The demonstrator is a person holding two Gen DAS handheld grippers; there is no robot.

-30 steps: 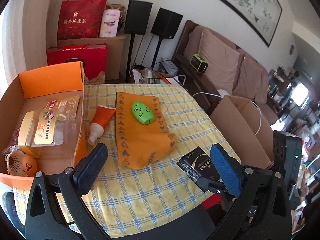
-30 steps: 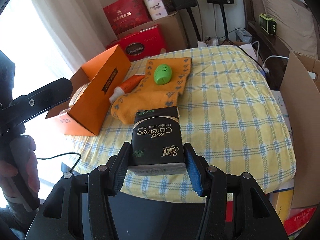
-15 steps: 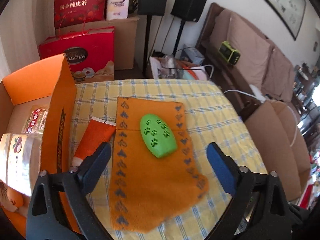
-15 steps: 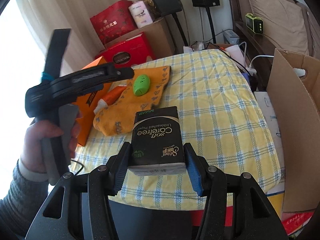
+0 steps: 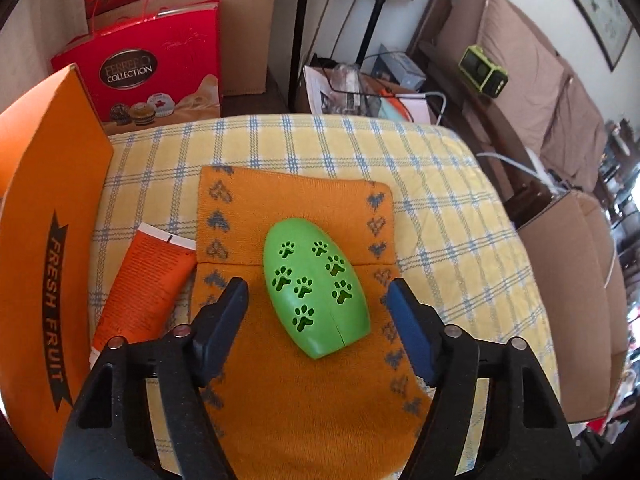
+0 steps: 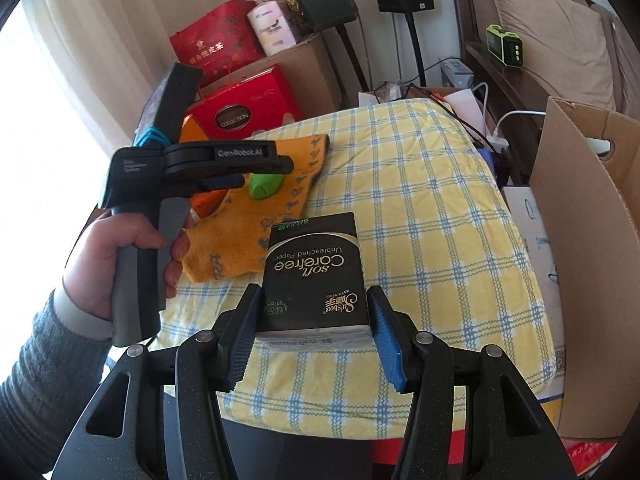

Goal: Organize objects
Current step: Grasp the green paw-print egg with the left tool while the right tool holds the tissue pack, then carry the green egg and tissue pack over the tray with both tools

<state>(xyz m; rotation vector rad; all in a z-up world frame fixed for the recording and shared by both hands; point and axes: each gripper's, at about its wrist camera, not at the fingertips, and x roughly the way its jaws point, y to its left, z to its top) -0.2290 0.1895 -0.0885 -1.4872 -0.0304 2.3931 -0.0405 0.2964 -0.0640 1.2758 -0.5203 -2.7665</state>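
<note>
- While the right gripper [image 6: 312, 322] clamps a black pack of tissues [image 6: 314, 270] between its blue pads and holds it above the near edge of the table, the left gripper [image 5: 318, 304] hangs with its jaws spread wide, one finger on each side of the green paw-print case [image 5: 316, 292] and neither touching it.
- The green case lies on the orange knitted cloth [image 5: 296, 360], which is spread flat on the yellow checked tablecloth [image 5: 440, 208].
- Just beside the cloth, on its left, lies an orange tube [image 5: 146, 280], its flat end touching or slightly tucked under the cloth's edge.
- Left of the tube stands the orange cardboard box [image 5: 48, 248] marked "FRESH FRUIT"; its inside is hidden in both views, so I cannot tell what it holds.
- Judged from this, the sorting is mid-way at best: the tissues are lifted but not put anywhere, and the case, tube and cloth are loose on the table.
- The orange box looks the likely home for the small things, though a brown carton [image 6: 584, 248] stands open just past the table's right side and could serve as well.
- Left to do, as I read it: close on the case, carry it off, place the tissues, then deal with tube and cloth.
</note>
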